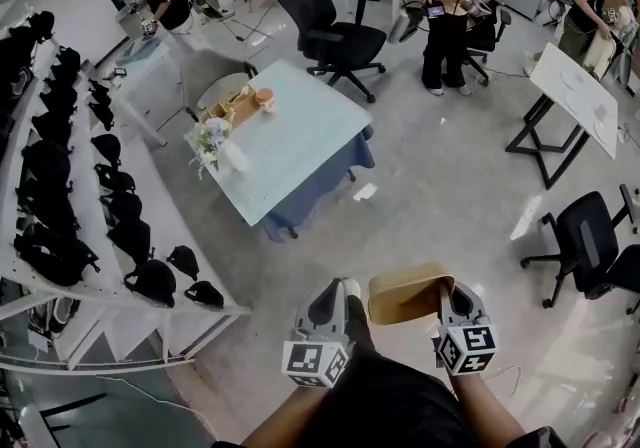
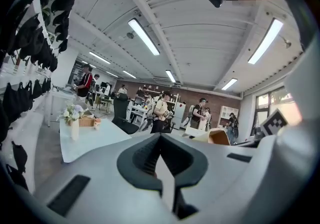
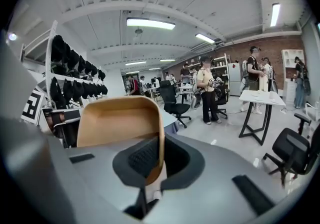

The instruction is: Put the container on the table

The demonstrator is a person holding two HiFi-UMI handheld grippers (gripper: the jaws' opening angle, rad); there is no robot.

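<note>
left tool (image 1: 335, 294): nearest the camera, low in the head view; clenched on nothing, jaws together with no thing between them
right tool (image 1: 448, 291): just beside the left one; clamped on one side wall of the container (image 1: 405, 298), wall pinched between the pads
container place: in the air over the floor, low in front of the person, well apart from the surface (image 1: 300, 141); not yet set down
container build: tan, thin-walled, open top, looks like paper or pulp; inside looks empty in the right gripper view
handling (judged): light, wall soft enough to flex or crease under a hard squeeze, not slippery, not fragile like glass
where to hold (judged): the rim wall as now, near a corner where it is stiffer; a one-wall pinch lets the body tilt, so set it down flat
count, containers: one
count, tools: two
count, surfaces: one light-blue one ahead
on the surface: one vase of flowers (image 1: 215, 144), one wooden tray (image 1: 236, 106), one small cup (image 1: 264, 99), all at its far left end
free room: the near and right part is bare
</note>
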